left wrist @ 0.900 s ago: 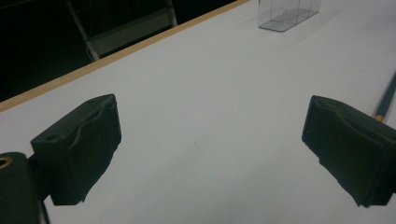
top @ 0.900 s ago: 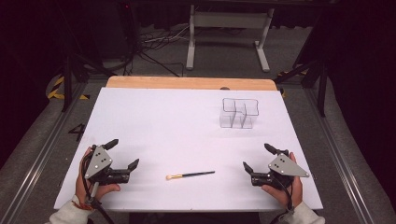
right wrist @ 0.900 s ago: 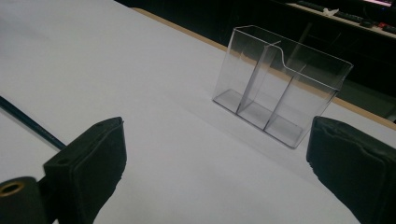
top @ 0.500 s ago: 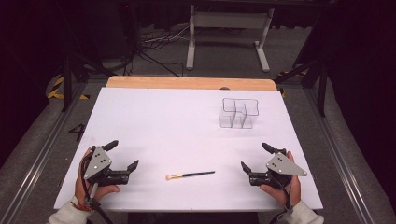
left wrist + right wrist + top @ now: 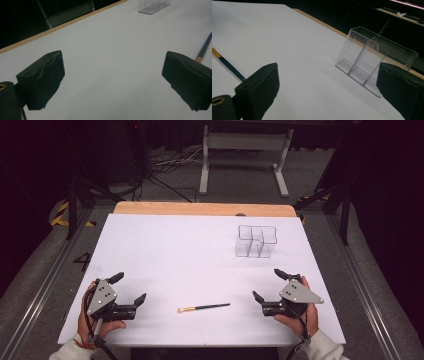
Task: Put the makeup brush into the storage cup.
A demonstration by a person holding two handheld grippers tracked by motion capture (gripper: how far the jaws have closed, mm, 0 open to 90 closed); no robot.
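**Both grippers open, paintbrush lying between them**

A paintbrush point(image 5: 204, 308) lies flat on the white tabletop point(image 5: 190, 250) close to the near edge, about midway between the left and right edges. Its pale bristle end points toward the left edge and its dark handle toward the right.

The left gripper point(image 5: 129, 290) sits near the near left corner, held in a hand point(image 5: 95, 325). Its jaws stand wide apart with nothing between them, and bare tabletop shows in the gap in the left gripper view. The brush is apart from it, off to its right.

The right gripper point(image 5: 269, 284) sits near the near right corner, also held in a hand point(image 5: 300, 317). Its jaws are spread wide and hold nothing. The brush handle ends near it without touching.

A clear plastic organizer point(image 5: 256, 241) with several compartments stands upright toward the far right corner, well apart from the brush. It looks empty in the right gripper view.
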